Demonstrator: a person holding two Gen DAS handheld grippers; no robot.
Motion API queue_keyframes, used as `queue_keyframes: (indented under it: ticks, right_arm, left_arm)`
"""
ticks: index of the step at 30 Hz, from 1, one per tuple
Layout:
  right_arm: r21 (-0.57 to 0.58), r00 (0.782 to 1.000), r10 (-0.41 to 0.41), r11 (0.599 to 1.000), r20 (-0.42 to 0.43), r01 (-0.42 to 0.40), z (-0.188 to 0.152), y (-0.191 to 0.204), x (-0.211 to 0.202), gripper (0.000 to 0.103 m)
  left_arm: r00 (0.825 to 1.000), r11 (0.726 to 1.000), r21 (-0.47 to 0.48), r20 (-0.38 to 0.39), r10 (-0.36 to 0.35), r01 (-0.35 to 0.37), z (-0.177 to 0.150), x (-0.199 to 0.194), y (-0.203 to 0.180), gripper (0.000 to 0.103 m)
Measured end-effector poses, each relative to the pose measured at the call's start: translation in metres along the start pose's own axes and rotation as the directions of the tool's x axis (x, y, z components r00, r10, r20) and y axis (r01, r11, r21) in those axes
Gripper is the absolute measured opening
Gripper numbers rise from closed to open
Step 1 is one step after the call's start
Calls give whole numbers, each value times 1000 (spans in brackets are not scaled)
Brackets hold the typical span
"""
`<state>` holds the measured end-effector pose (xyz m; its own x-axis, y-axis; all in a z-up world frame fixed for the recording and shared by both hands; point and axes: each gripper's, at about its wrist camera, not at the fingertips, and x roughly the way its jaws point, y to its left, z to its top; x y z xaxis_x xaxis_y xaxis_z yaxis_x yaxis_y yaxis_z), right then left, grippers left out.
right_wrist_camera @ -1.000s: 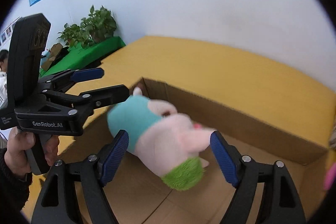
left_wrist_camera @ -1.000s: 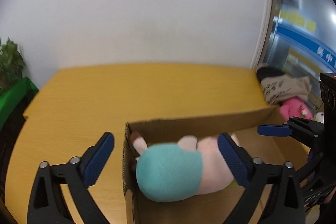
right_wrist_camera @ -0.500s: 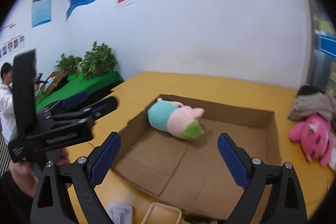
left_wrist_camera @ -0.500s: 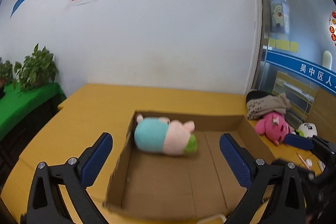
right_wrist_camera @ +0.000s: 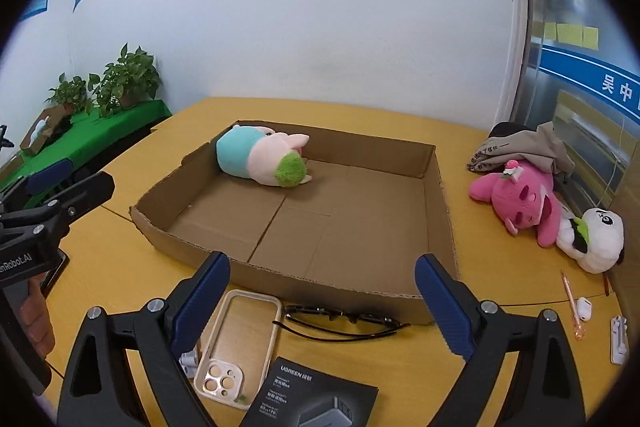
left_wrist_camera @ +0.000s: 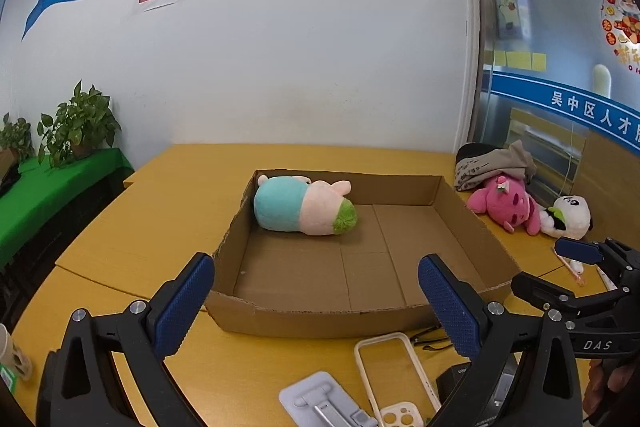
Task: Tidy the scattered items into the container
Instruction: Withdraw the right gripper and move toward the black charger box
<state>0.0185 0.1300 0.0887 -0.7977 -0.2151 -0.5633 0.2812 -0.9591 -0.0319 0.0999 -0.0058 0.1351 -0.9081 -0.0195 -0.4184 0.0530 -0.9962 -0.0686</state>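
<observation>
"UGREEN" on the black box (right_wrist_camera: 316,401) — "DAS" on the right gripper (left_wrist_camera: 580,307).

A teal-and-pink plush toy (left_wrist_camera: 303,206) is lying in the far left corner of a shallow cardboard box (left_wrist_camera: 320,319) on a yellow table (left_wrist_camera: 160,219), as the left gripper (left_wrist_camera: 316,303) is hovering wide open before it

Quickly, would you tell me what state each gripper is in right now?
Left gripper: open, holding nothing.
Right gripper: open, holding nothing.
</observation>
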Motion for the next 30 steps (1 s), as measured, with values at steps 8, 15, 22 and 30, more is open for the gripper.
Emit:
queue_keyframes:
  ticks: [8,15,22,30]
  right_arm:
    - [10,999,1,1000,33,-2,-9,-7,-12,94]
    - [-20,1000,7,1000,25,-7,-14,-2,-11,94]
    - [-57,1000,7,998,14,-6,-20,7,-6,94]
    - [-41,999,36,998,-16,-37,-22,9,2,94]
  left_arm:
    - [1000,1000,-9,-16,-12,12,-8,-6,-10,103]
    - [999,1000,22,-37,4,-3,-16,-2,-20,103]
    - [999,1000,26,-51,11,-10,-24,1,-21,103]
    - [996,999,41,-88,-11,15,-31,6,-23,103]
